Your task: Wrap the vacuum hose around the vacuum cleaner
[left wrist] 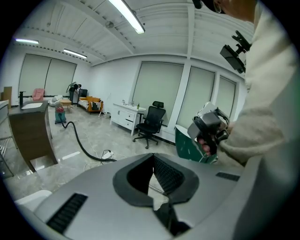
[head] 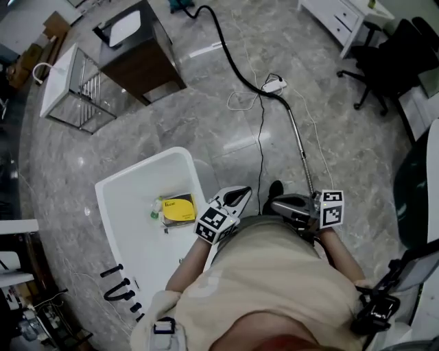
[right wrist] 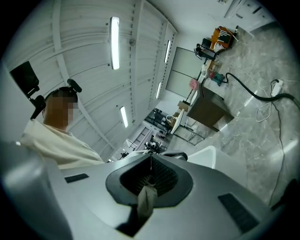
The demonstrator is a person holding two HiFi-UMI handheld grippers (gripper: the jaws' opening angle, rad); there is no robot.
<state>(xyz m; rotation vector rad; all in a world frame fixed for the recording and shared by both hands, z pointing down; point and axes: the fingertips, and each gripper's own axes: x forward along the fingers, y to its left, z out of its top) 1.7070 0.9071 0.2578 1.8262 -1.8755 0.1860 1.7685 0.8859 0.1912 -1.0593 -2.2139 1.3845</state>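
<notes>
Found the left tool [head: 236,197] shut, jaws together on nothing, held out in front of the person's body, just beside the right edge of the white surface [head: 130,206]. Found the right tool [head: 278,204] shut and empty too, near the left one, close to the lower end of the metal wand [head: 300,144]. Traced the black vacuum hose [head: 230,51] from that wand across the grey marble floor [head: 206,116], lying stretched out, to the vacuum cleaner [left wrist: 60,115] far across the room, well apart from both tools and wound round nothing. Saw a white power strip [head: 273,86] with thin cables beside the joint of hose and wand. Noted a yellow box [head: 178,209] on the surface, a small green thing [head: 156,209] just beside it. Beyond, spotted a white wire-sided rack [head: 75,86], contents not clear, and a dark wood cabinet [head: 147,62] carrying a white basin [head: 123,29]. Made out a black office chair [head: 391,62] and white drawers [head: 339,17] at the right.
</notes>
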